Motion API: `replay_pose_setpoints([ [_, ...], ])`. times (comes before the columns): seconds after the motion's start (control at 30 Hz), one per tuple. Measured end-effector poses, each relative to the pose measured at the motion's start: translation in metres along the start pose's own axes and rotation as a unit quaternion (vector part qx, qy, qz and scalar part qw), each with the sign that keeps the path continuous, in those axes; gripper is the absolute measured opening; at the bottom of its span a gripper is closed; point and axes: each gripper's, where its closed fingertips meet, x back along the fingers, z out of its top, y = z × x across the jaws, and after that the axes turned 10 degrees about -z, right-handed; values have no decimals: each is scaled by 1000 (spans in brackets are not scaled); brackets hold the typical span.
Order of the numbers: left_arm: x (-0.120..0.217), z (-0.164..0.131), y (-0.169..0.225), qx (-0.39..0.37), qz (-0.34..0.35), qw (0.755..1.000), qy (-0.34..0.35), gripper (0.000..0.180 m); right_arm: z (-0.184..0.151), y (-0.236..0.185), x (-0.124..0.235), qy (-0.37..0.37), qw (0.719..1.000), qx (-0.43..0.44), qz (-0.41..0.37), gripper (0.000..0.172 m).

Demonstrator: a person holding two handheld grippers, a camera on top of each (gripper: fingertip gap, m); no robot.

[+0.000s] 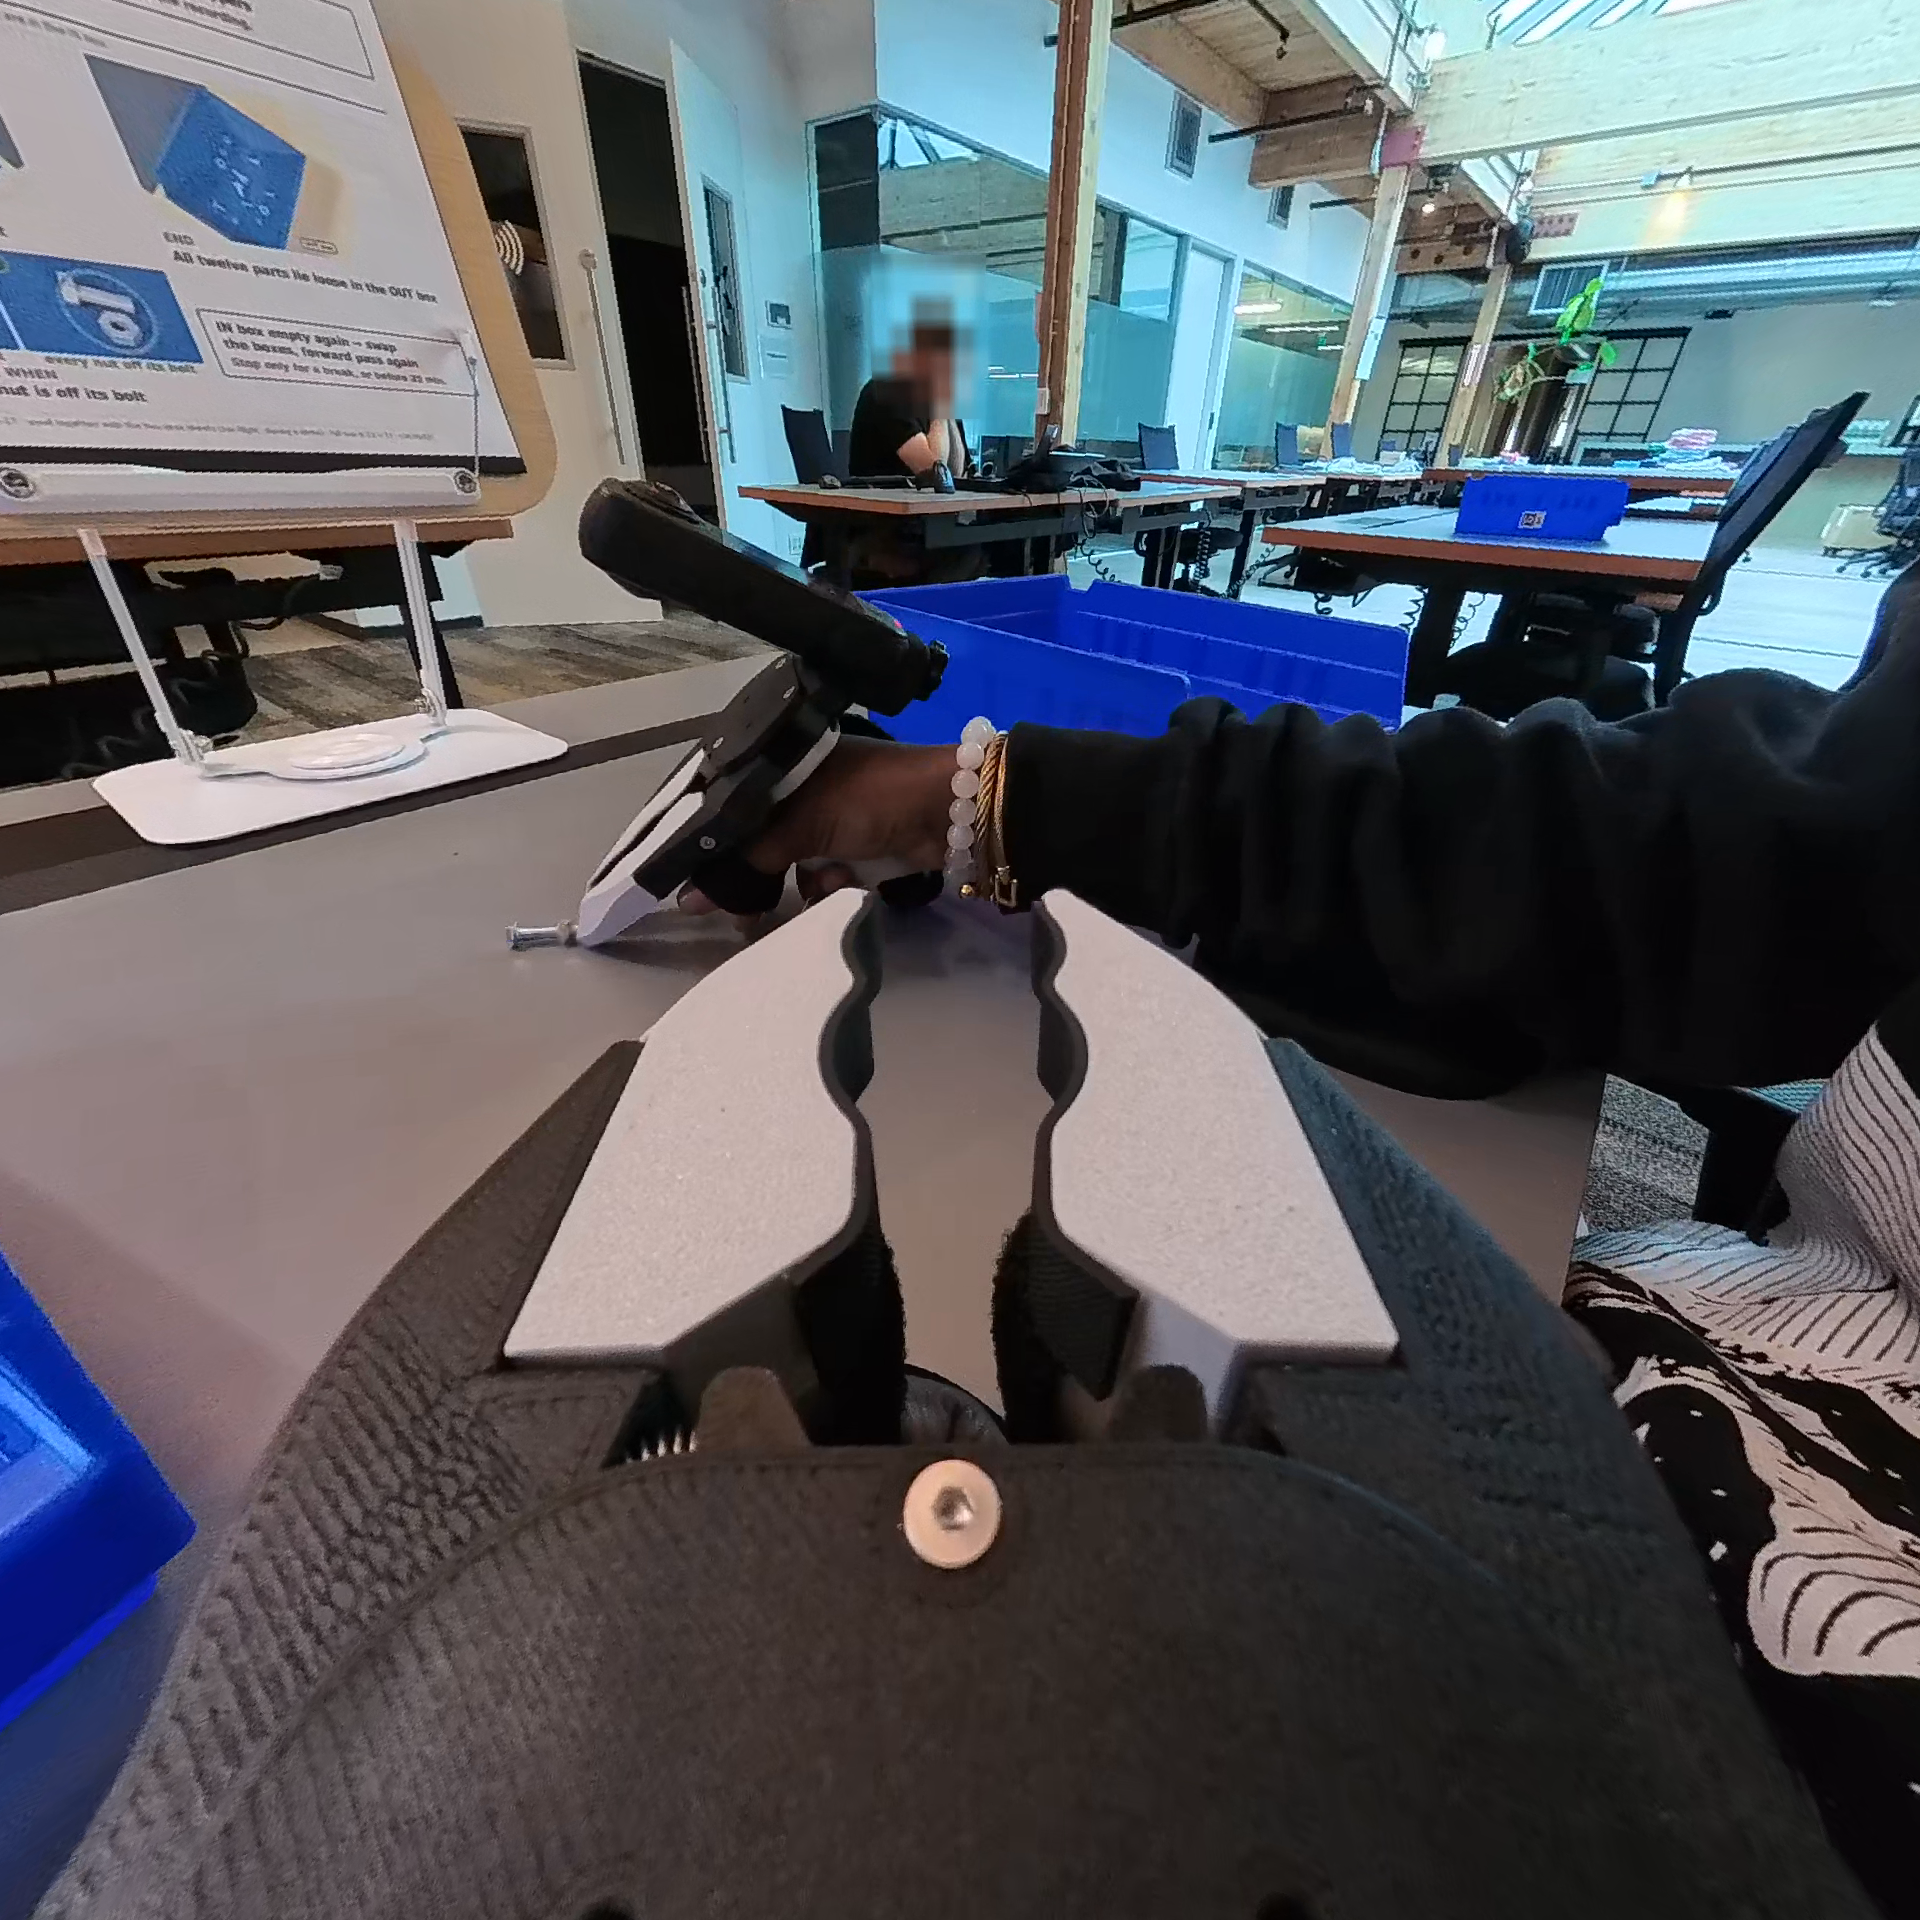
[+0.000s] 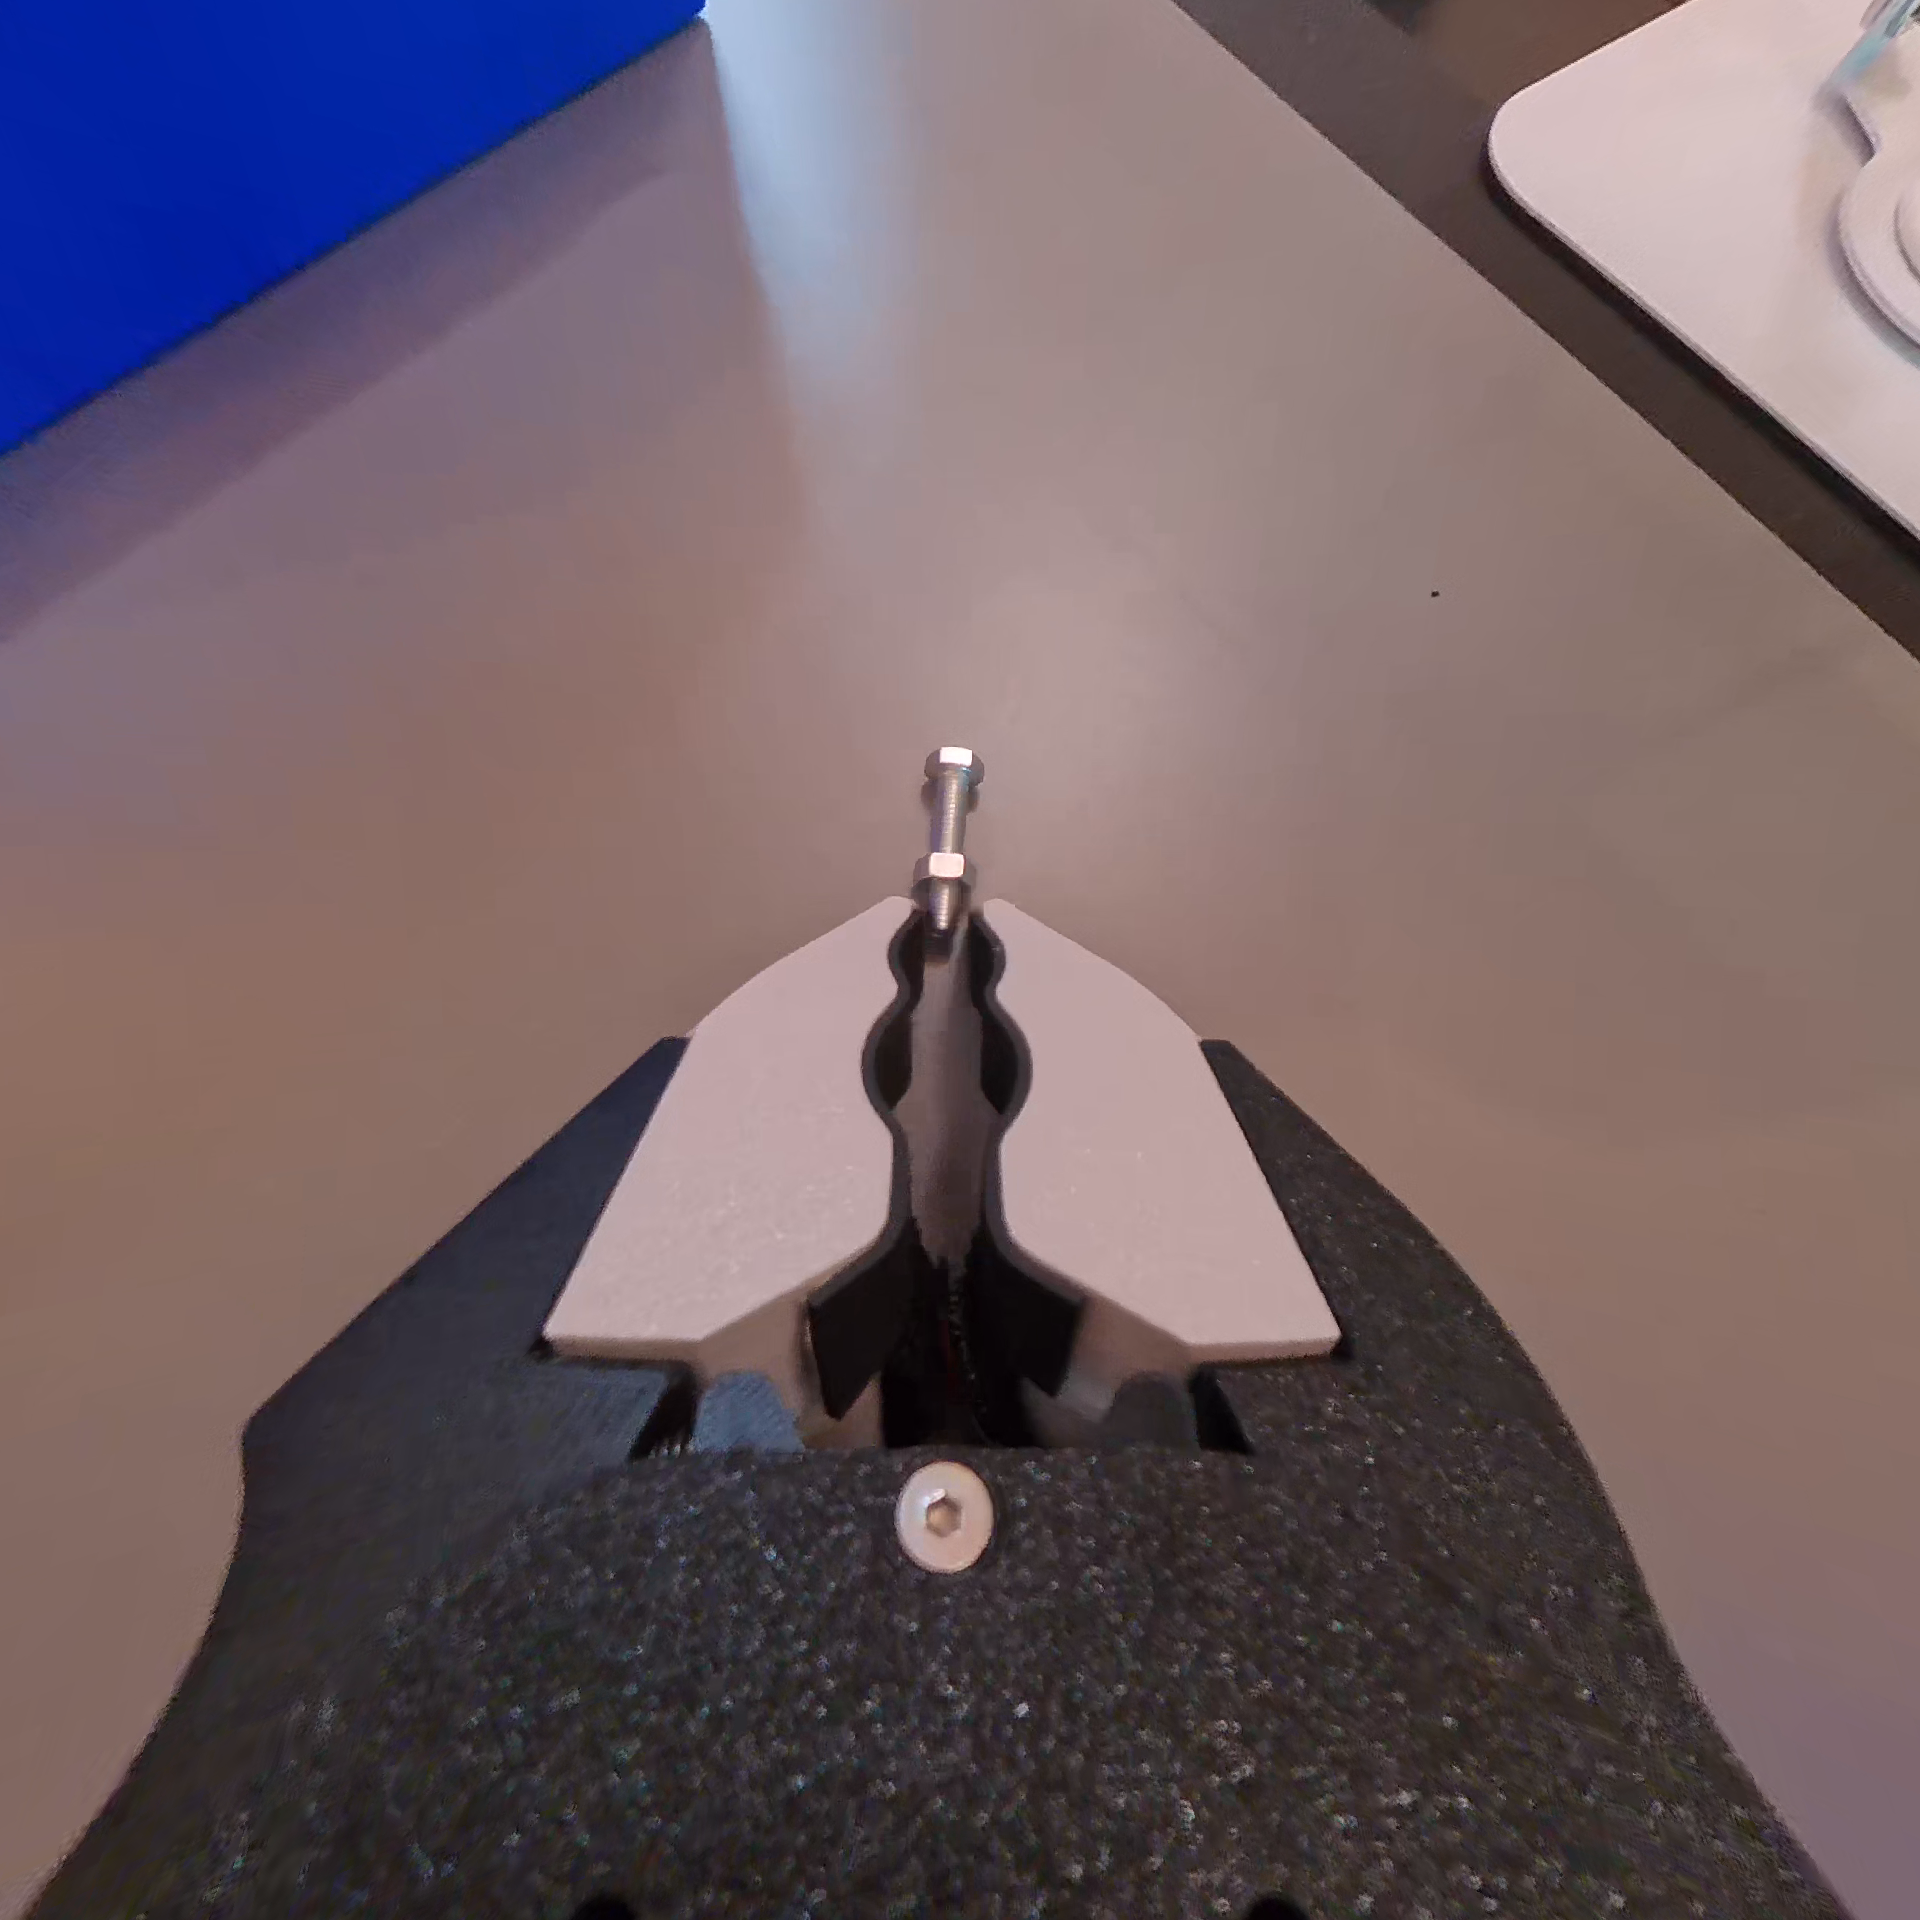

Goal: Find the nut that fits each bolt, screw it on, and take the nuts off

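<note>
Step in hand: the right tool is taking hold of a bolt that lies flat on the grey counter, most likely so the nut can come off.
Bolt: head pointing away from the tool, threaded tip toward it; a nut sits on the thread just ahead of the fingertips.
Right tool: fingers nearly together around the threaded tip, low against the counter; whether the pads already press on the thread I cannot tell.
Left tool: fingers apart with nothing between them, waiting near the right wrist, well back from the bolt.
Bins: a blue bin stands beyond the right hand; another blue one at the near left.
Doing it well: I'd say grip only the bare thread tip, not the nut, so the nut stays free to turn.
Next: lift level, then bring the left tool onto the nut's flats squarely.
Risk: so short a purchase on a round thread could let the bolt pivot or slip out.
</note>
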Motion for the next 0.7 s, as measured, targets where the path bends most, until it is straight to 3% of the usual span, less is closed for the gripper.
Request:
replay_pose_setpoints([
  [0.17, 0, -1, 0, 0, 0, 1000, -2, 28, 6, -2, 13, 4, 1000, 14, 6, 6],
  [0.3, -1, -1, 1, -5, 0, 1000, -6, 28, 16, -11, 46, 17, 999, 44, 13, 6],
  [0.47, -4, -3, 2, -40, 24, 999, -27, 32, 14, -38, 115, 20, 995, 78, 55, 6],
  [0.7, -23, -12, 18, -156, 43, 983, -88, 39, -10, -87, 219, 8, 985, 119, 122, 6],
])
